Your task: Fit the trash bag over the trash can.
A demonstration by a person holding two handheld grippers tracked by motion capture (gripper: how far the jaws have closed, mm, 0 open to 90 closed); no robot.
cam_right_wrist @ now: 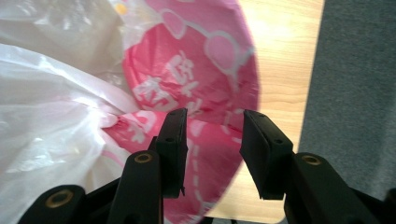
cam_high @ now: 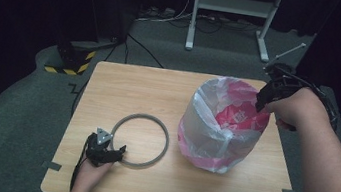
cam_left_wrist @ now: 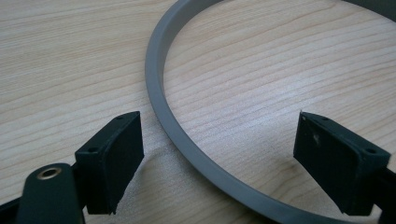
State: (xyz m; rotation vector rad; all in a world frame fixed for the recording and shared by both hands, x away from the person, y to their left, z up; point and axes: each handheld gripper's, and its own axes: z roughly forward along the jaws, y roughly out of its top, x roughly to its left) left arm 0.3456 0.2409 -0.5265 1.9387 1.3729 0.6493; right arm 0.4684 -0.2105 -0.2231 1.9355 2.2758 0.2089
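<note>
Table (cam_high: pixel 158 94): light wood top, seen whole in the high view, grey carpet around it.

Ring (cam_high: pixel 140 140): flat grey hoop lying on the near left part of the table, well apart from the bin. The high view gives its full circle; the left gripper view (cam_left_wrist: pixel 187 149) gives one curved stretch of the band, smooth and matte, crossing the wood grain.

Left gripper (cam_high: pixel 109 152): rests at the near edge of the ring. Its own view (cam_left_wrist: pixel 219 163) shows the jaws spread wide, one on each side of the band, neither pad touching it; nothing held.

Bin (cam_high: pixel 220 125): round, upright, on the right half of the table, lined with a clear-white plastic bag (cam_high: pixel 207 106) that drapes over the outside. The bag is pink with white print on the inside, wrinkled and glossy.

Right gripper (cam_high: pixel 262 103): at the far right rim of the bin in the high view. Its own view (cam_right_wrist: pixel 212 140) shows the jaws partly open, the pink bag film (cam_right_wrist: pixel 205 70) behind and between them; whether the pads pinch the film cannot be told.
</note>
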